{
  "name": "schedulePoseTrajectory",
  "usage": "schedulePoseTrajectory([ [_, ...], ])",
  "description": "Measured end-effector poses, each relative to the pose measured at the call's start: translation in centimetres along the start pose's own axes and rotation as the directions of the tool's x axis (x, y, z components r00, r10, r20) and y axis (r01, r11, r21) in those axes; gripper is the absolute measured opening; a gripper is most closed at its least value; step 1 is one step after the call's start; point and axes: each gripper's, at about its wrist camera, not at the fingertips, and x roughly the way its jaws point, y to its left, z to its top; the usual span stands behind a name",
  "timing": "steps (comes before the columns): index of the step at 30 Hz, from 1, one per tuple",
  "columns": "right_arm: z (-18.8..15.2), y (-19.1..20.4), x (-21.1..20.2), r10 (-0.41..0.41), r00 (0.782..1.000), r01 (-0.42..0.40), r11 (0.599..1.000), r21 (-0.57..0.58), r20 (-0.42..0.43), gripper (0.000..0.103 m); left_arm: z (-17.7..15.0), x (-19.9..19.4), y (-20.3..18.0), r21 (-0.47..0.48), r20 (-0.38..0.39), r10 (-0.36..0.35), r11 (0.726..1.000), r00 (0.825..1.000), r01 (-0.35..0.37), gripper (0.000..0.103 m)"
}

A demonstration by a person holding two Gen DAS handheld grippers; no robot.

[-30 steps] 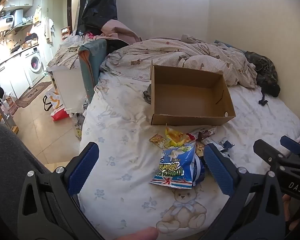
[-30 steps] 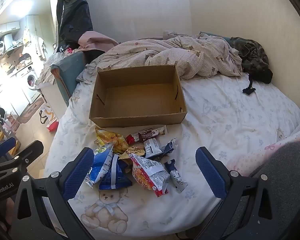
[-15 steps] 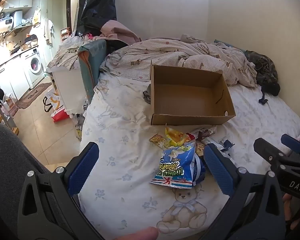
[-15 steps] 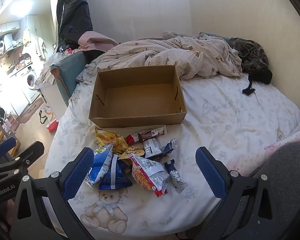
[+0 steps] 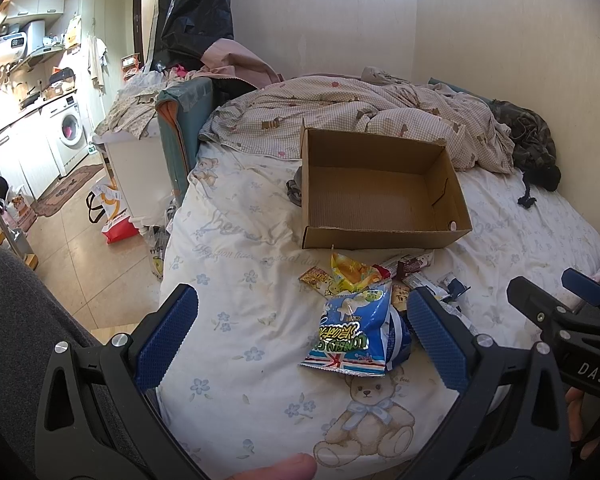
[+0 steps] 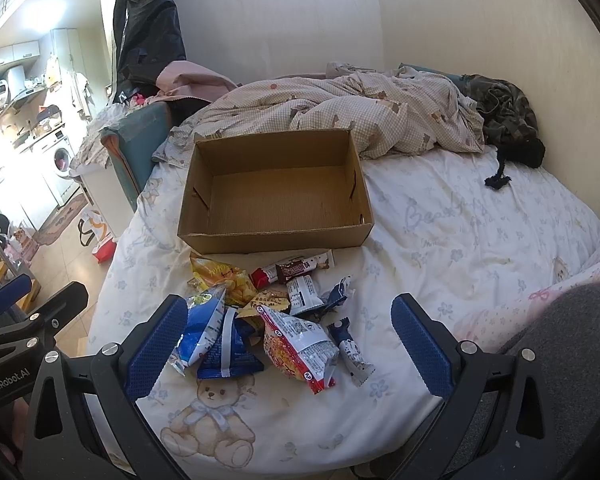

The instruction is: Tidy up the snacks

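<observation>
Blue packet point(image 6: 202, 326) — partly behind finger pad point(image 6: 156, 340)

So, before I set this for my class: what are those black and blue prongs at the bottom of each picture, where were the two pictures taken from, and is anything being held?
There is no robot here. A person holds a two-finger tool in each hand, with a camera on each looking along its fingers. One picture comes from the left tool, the other from the right tool. The blue pads are fingertips. Both tools are open and hold nothing. On the bed sheet stands an empty cardboard box, and in front of it lies a pile of snack packets, including a blue chip bag and a chocolate bar. None is in the box yet.
</observation>
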Motion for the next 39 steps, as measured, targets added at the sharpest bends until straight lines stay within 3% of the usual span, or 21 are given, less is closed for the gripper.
schedulePoseTrajectory([
  [39,-0.08,-0.15,0.20,0.000,1.000,0.000,1.000,0.007,-0.008,0.103,-0.27,0.19,-0.11,-0.005,0.000,0.003,1.000,1.000,-0.003,0.103],
])
